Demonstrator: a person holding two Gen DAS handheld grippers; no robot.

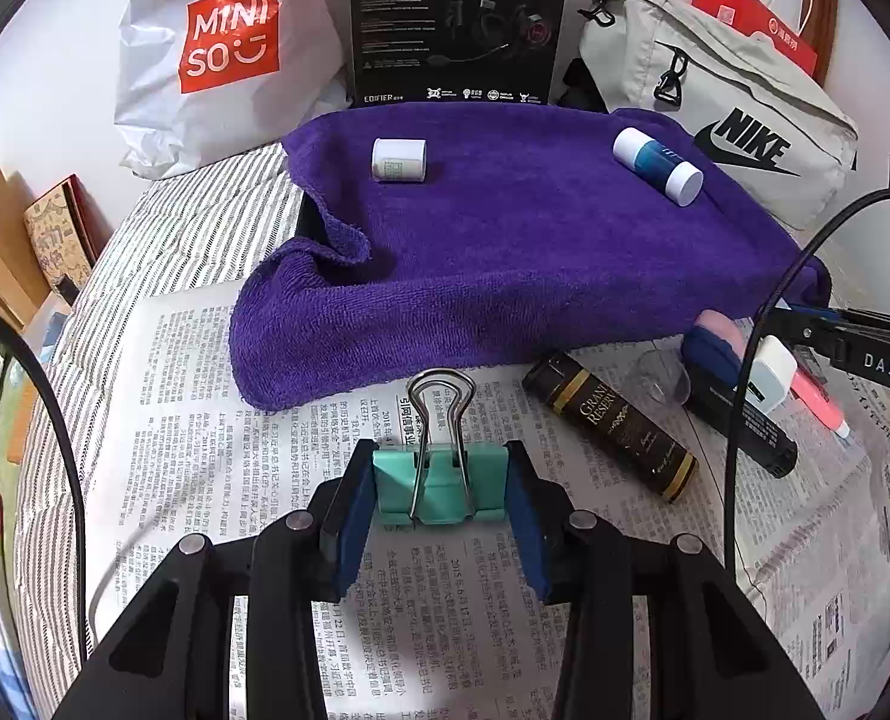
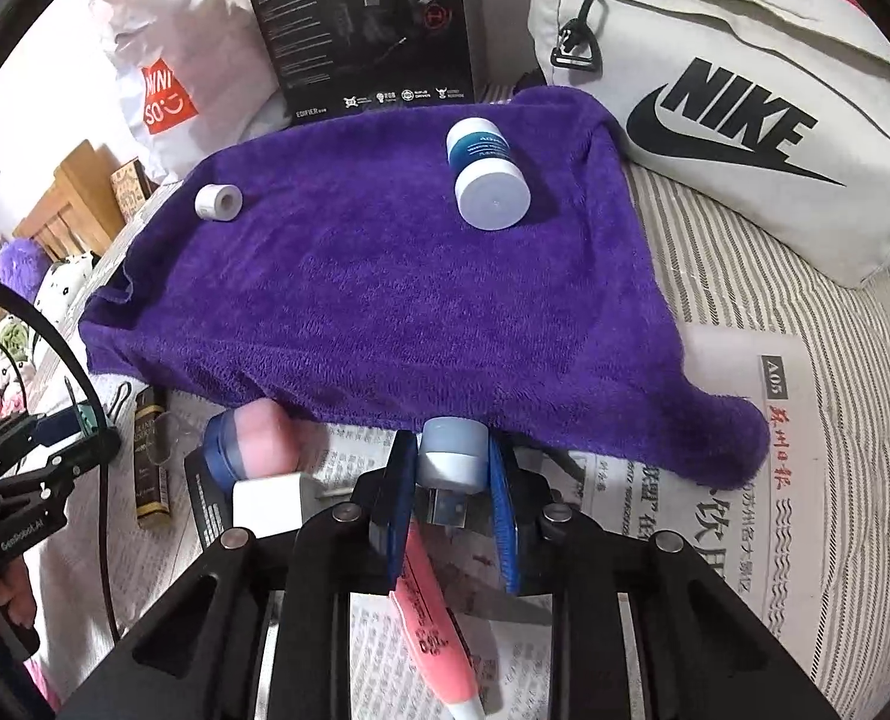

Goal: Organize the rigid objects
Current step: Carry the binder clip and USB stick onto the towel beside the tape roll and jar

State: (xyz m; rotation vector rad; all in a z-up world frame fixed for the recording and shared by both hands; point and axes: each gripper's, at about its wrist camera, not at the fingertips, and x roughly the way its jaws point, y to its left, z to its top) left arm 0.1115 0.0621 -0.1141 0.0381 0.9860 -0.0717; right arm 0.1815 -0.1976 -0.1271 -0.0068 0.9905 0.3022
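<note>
My left gripper (image 1: 439, 495) is shut on a teal binder clip (image 1: 439, 480), held just above the newspaper with its wire handles upright. My right gripper (image 2: 451, 471) is shut on a small grey-blue USB gadget (image 2: 451, 456) at the towel's near edge, its metal plug pointing back toward the camera. On the purple towel (image 1: 535, 252) lie a small white jar (image 1: 399, 160) and a blue-and-white bottle (image 1: 658, 166). A black tube (image 1: 610, 426), a white charger (image 2: 268, 501), a pink tube (image 2: 439, 630) and a blue-and-pink item (image 2: 253, 441) lie on the newspaper.
Behind the towel stand a white shopping bag (image 1: 205, 60), a black headset box (image 1: 457, 24) and a grey Nike bag (image 1: 727, 120). Newspaper (image 1: 205, 396) covers a striped sheet. Black cables (image 1: 745, 420) arc past both grippers. A hand (image 2: 1, 600) holds the left gripper's handle.
</note>
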